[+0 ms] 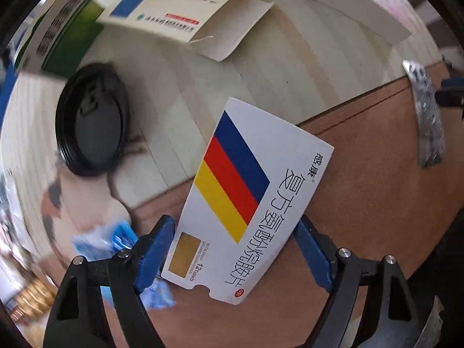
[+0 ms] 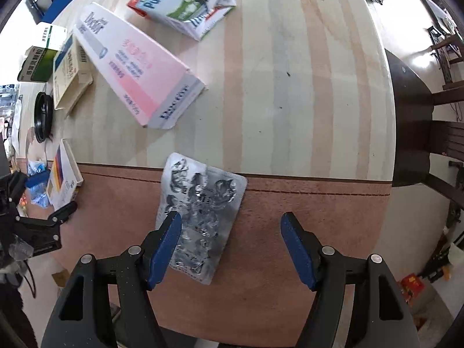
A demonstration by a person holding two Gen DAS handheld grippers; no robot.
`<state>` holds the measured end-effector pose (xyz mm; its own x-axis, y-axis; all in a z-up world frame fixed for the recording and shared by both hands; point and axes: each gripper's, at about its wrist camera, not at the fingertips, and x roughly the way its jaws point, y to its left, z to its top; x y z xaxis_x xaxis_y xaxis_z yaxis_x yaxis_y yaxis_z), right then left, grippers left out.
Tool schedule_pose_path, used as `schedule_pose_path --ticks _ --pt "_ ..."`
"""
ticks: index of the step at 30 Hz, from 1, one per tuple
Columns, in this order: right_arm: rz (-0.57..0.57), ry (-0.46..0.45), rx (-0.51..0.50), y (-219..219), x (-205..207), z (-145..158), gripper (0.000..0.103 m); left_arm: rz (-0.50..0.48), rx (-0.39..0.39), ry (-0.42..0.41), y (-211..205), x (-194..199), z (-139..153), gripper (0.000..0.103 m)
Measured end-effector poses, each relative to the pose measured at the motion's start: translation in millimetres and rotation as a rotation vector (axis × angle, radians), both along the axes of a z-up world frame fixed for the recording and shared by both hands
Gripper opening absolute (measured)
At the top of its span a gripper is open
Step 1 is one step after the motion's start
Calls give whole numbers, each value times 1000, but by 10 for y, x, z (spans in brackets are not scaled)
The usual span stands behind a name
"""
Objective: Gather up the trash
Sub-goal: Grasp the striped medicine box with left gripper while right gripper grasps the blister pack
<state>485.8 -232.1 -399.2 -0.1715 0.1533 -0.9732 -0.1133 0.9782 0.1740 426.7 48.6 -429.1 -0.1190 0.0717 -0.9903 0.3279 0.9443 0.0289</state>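
Medicine box [image 1: 249, 200], white w/ diagonal blue, red & yellow stripes, black Chinese lettering, "12 Tablets" and a gold patch near its bottom flap, sits between the blue pads of the left gripper [image 1: 235, 249], whose fingers press against both long edges. Box lies tilted across the line where the pale striped tabletop [image 1: 290, 81] meets the brown mat [image 1: 377, 203].

Right gripper [image 2: 230, 249] has fingers spread wide, nothing clamped; a crinkled silver blister pack [image 2: 200, 214], pockets burst, lies on the mat under its left pad [image 2: 163, 249], far end reaching onto the pale wood.

Far on the table: pink-white carton [image 2: 139, 72], "Pure Milk" carton [image 2: 182, 3] w/ torn top, two more medicine boxes [image 2: 69, 69], black round lid [image 1: 92, 121] at left. Crumpled blue wrapper [image 1: 121, 240] beside the left gripper.
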Motion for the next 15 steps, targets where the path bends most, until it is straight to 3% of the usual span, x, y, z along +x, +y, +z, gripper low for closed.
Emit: schedule_pose_path --ticks 3,7,11,13,15 --pt "-1 -11 2 91 -74 8 73 172 -12 -5 -17 -64 11 83" --pt "-4 -11 -11 293 -135 -46 73 511 -33 51 5 -285 -29 83" --pt "-15 -22 -43 407 -241 -92 76 959 -201 124 66 -664 -92 84" --pt "-9 -47 -87 490 -279 -102 80 1061 -251 127 74 -751 -121 84" --pt "17 -91 -130 618 -350 -95 79 1093 -258 95 48 -759 -118 84"
